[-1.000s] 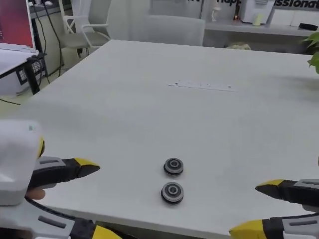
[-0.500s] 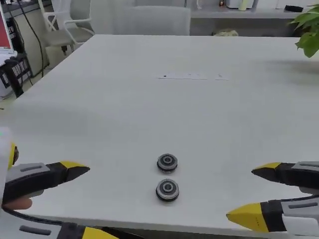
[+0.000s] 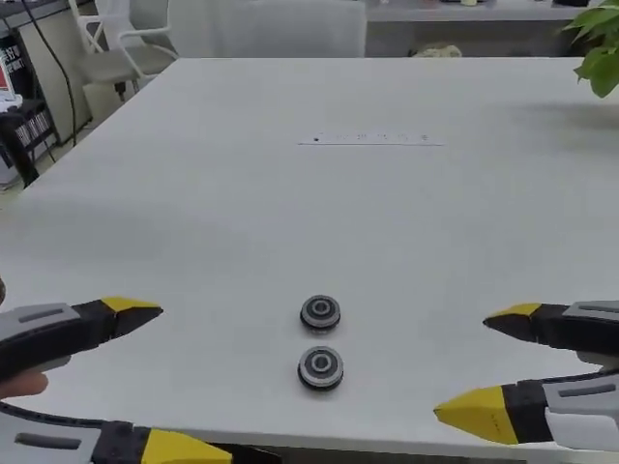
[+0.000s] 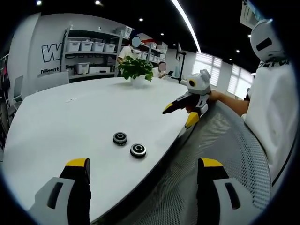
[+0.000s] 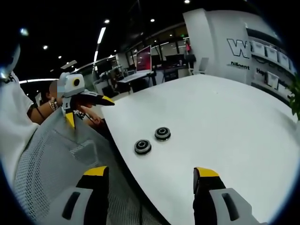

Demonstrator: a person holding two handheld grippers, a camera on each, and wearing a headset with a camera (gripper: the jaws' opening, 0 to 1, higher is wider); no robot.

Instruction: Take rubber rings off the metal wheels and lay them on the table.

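1. The far wheel (image 3: 320, 313) and the near wheel (image 3: 320, 368) lie just beside each other by the desk's (image 3: 387, 222) front edge, dark rings on.
2. The left tool (image 3: 193, 381) and the right tool (image 3: 462, 367) flank them, jaws spread, empty.
3. A plant (image 3: 595, 43) overhangs the far right corner.

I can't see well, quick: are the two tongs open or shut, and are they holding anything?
Left tongs: open, holding nothing.
Right tongs: open, holding nothing.

Bright, even overhead light falls on the pale table (image 3: 387, 213), leaving only soft shadows. Both gripper views bend strongly at their edges, and ceiling lights (image 4: 187, 23) glare as streaks.
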